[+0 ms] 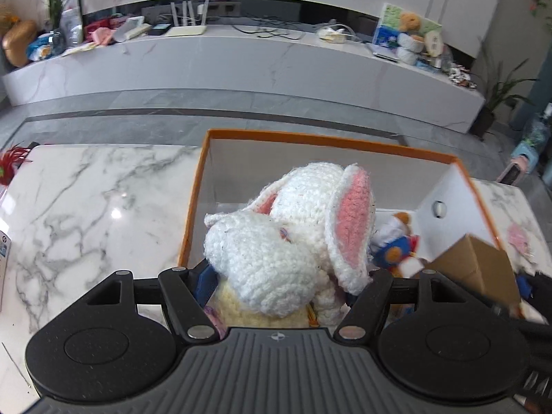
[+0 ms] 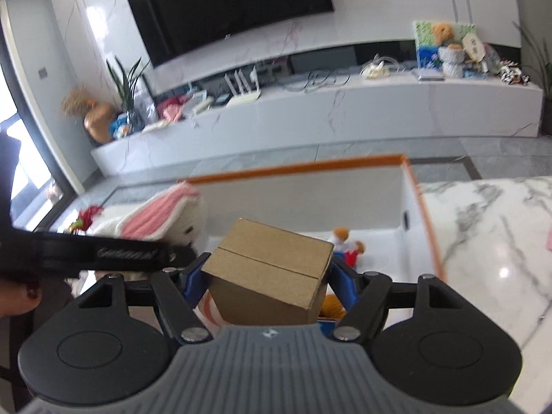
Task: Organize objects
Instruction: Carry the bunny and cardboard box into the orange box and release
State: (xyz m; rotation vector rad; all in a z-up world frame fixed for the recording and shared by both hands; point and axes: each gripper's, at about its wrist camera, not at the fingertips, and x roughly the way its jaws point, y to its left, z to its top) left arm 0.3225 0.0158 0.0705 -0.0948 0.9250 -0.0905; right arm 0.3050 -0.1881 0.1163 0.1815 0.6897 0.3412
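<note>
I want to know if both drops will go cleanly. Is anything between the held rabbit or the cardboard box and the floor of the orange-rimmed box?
Mostly clear. A small plush toy lies on the orange-rimmed box floor, below and between the rabbit and cardboard box.

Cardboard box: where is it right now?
The cardboard box sits tilted between the right gripper fingers, above the orange-rimmed box, just right of the crocheted bunny in the left gripper.

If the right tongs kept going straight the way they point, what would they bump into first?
Probably the white floor of the orange-rimmed box, near the small stuffed toy. The cardboard box that the right tongs hold would touch first. Depth is hard to judge.
</note>
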